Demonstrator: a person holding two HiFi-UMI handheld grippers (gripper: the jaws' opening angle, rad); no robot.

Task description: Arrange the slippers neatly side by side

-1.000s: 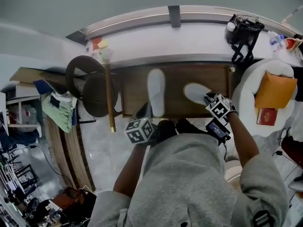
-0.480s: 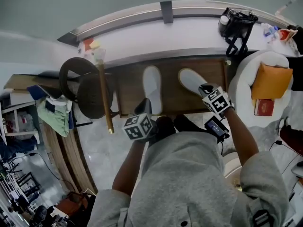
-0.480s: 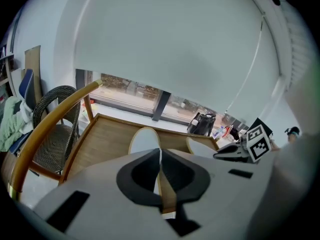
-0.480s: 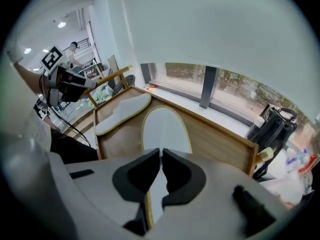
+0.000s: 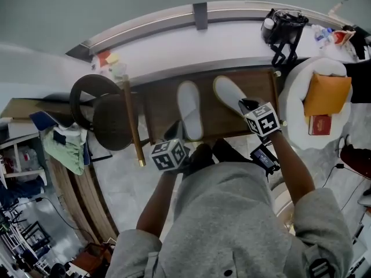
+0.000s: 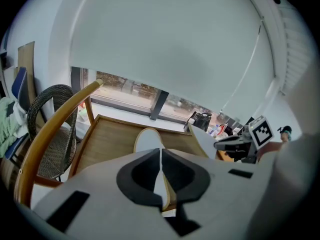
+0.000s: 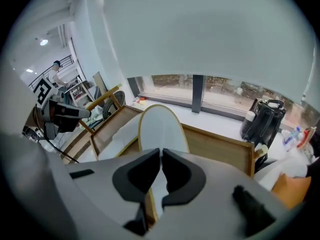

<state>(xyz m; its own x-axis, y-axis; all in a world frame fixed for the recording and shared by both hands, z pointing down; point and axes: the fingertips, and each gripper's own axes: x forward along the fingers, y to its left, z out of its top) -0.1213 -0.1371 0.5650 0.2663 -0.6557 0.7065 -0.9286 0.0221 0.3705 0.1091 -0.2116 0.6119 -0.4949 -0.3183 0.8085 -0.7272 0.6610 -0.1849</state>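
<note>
Two white slippers lie on a low wooden tray [image 5: 159,106]. The left slipper [image 5: 190,109] points straight away from me; my left gripper [image 5: 175,134] is shut on its heel, and the left gripper view shows its sole [image 6: 148,140] running out beyond the closed jaws [image 6: 160,174]. The right slipper [image 5: 230,94] slants with its toe toward the left one. My right gripper [image 5: 247,105] is shut on its heel. In the right gripper view that slipper [image 7: 160,129] tilts up ahead of the jaws [image 7: 161,176], with the left slipper [image 7: 117,134] beside it.
A wicker chair [image 5: 107,112] with a wooden arm [image 5: 132,126] stands left of the tray. A white window sill [image 5: 203,42] runs behind, with a black kettle [image 5: 283,28] on it. A white round seat [image 5: 301,114] with an orange cushion [image 5: 327,94] is at the right.
My right gripper has carried the right slipper leftward and farther away, closer to the left slipper. The left gripper and its slipper have stayed put.
</note>
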